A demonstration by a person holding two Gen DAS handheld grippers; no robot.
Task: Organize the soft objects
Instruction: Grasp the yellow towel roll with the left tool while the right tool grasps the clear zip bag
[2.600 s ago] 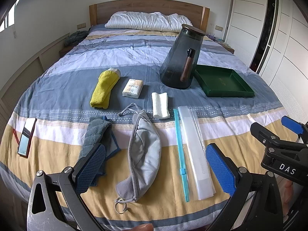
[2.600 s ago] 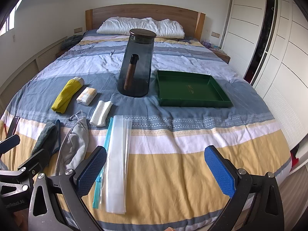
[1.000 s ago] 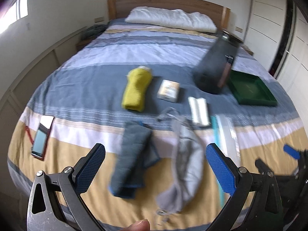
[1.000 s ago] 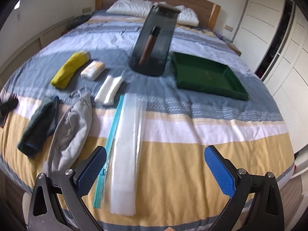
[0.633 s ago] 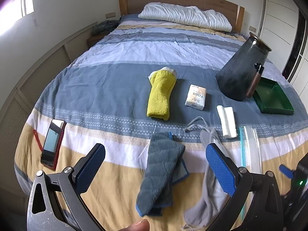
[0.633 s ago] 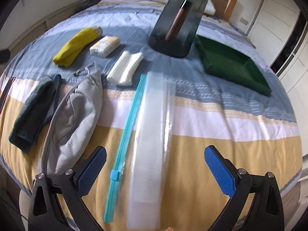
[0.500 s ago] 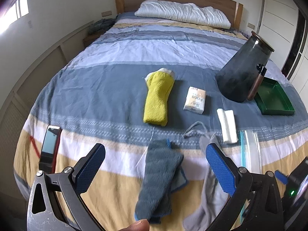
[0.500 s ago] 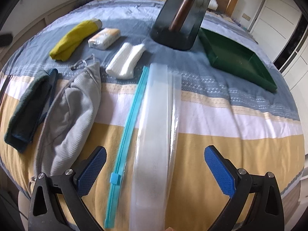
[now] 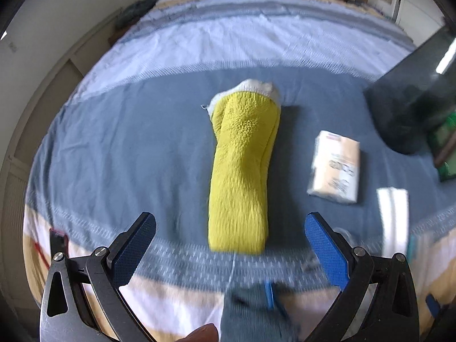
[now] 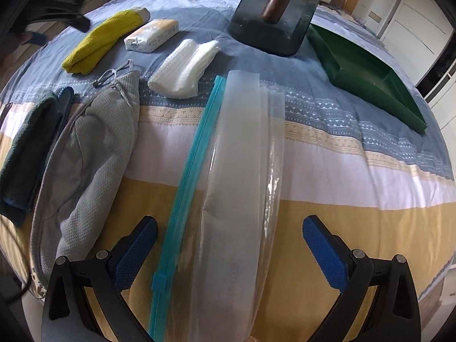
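A rolled yellow towel (image 9: 240, 171) lies on the striped bedspread, its near end just ahead of my open, empty left gripper (image 9: 230, 248). It also shows in the right wrist view (image 10: 98, 42). A folded clear zip bag with a teal zipper (image 10: 242, 188) lies lengthwise between the jaws of my open, empty right gripper (image 10: 229, 245), which hovers over its near end. To its left lie a grey pouch (image 10: 88, 154), a dark teal cloth (image 10: 27, 148), a white folded cloth (image 10: 185, 68) and a tissue pack (image 10: 152, 35).
A dark glass jar (image 10: 280, 11) holding a brown stick stands behind the bag, with a green tray (image 10: 367, 77) to its right. A phone (image 9: 58, 240) lies at the bed's left edge. Pillows and the headboard are at the far end, wardrobes to the right.
My left gripper has moved forward and down toward the yellow towel, which now fills the view's middle. My right gripper has moved closer over the zip bag. Both stay open.
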